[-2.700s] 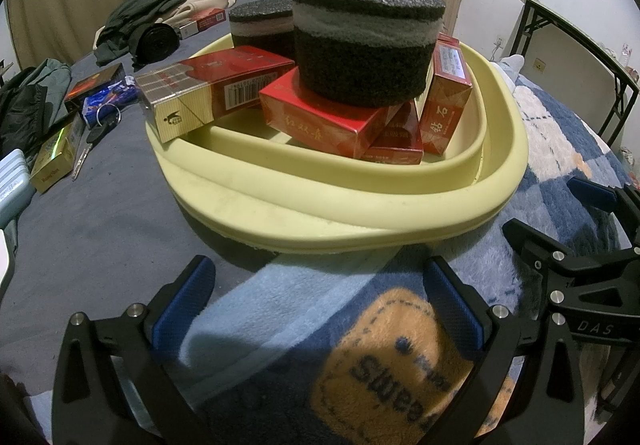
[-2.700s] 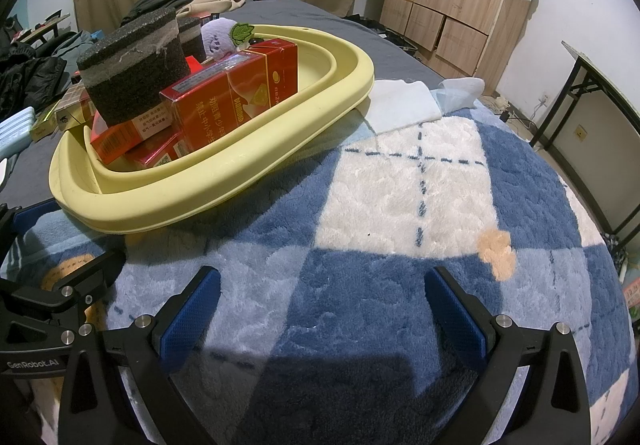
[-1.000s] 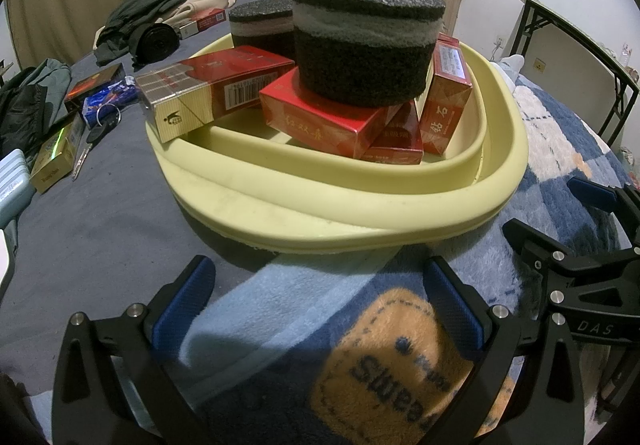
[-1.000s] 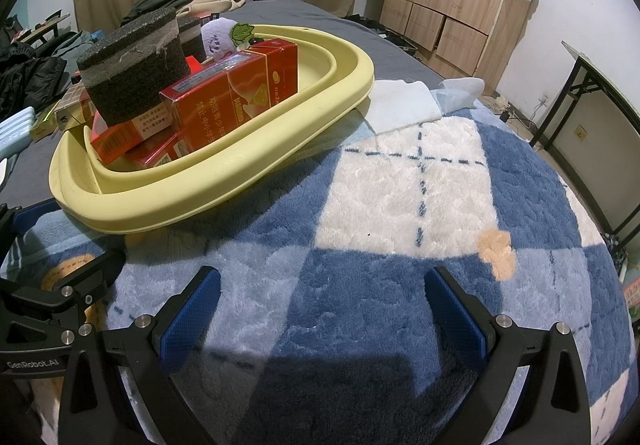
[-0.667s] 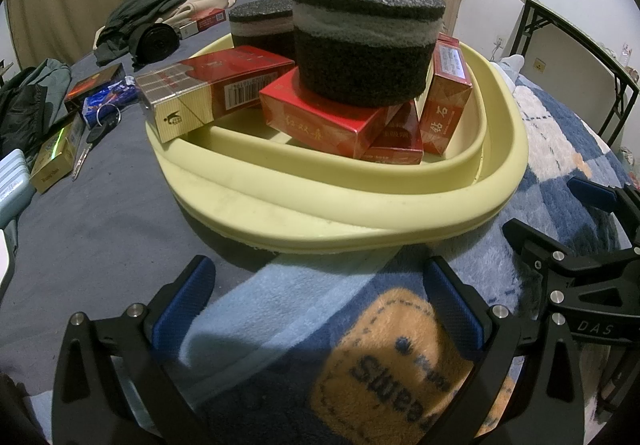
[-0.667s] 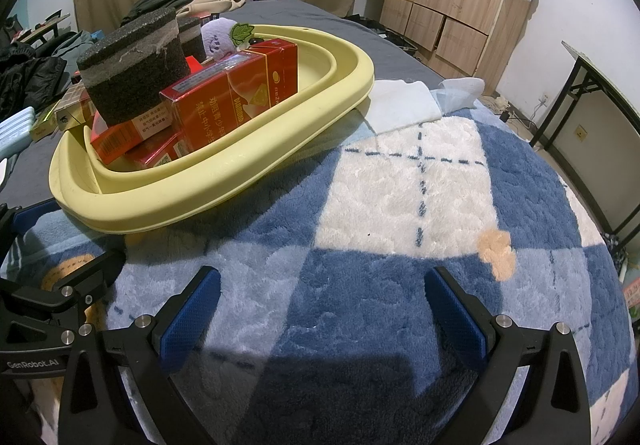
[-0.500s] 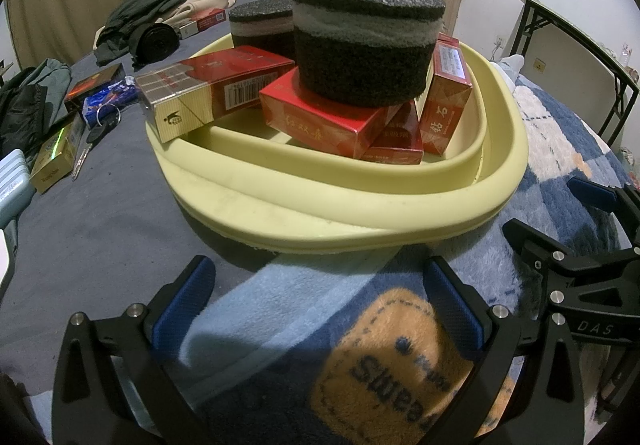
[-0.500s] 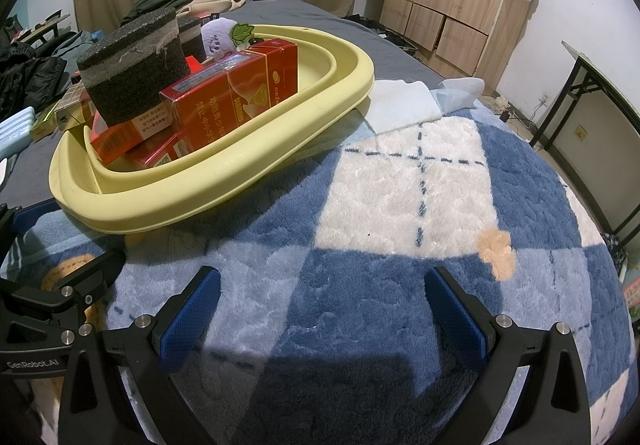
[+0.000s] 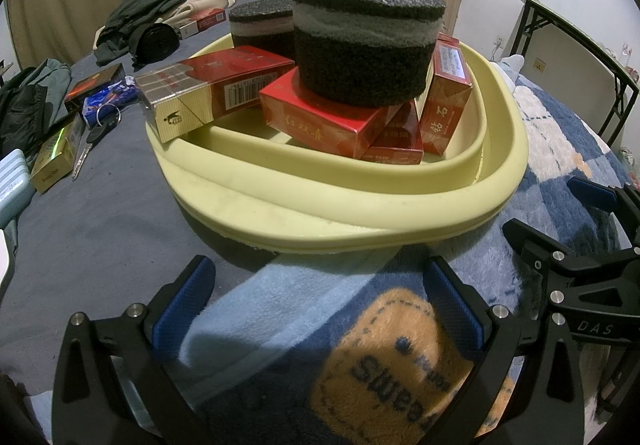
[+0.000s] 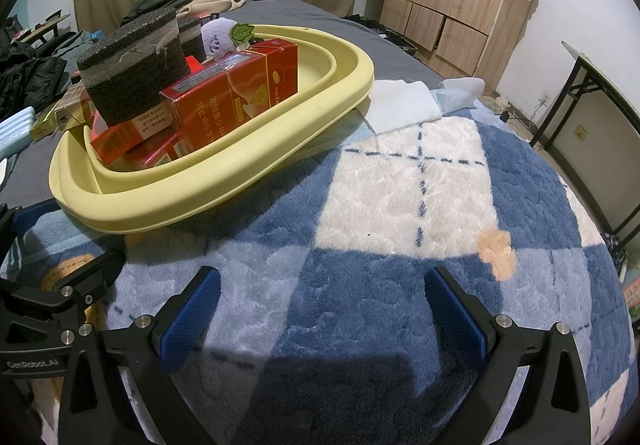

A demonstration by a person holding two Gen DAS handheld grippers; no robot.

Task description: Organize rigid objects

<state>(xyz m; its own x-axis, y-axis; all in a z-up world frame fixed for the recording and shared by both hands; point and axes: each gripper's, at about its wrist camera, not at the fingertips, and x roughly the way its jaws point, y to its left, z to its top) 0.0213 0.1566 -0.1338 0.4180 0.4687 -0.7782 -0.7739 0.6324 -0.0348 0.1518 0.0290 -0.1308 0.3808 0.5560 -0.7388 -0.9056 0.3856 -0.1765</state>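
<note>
A pale yellow basin (image 9: 360, 217) (image 10: 280, 133) sits on the bed and holds several red cartons (image 9: 332, 117) (image 10: 236, 101), two dark foam blocks (image 9: 364, 41) (image 10: 132, 73) and a small plush toy (image 10: 220, 39). A red and gold carton (image 9: 208, 93) leans over the basin's left rim. My left gripper (image 9: 316, 305) is open and empty, just in front of the basin over the blue blanket. My right gripper (image 10: 320, 305) is open and empty, low over the blanket to the right of the basin.
On the grey sheet left of the basin lie small boxes (image 9: 52, 161), a key (image 9: 86, 151) and a blue packet (image 9: 108, 101). Clothes (image 9: 152, 17) are piled at the back. A white cloth (image 10: 404, 105) lies beside the basin. A black table frame (image 10: 592, 101) stands at the right.
</note>
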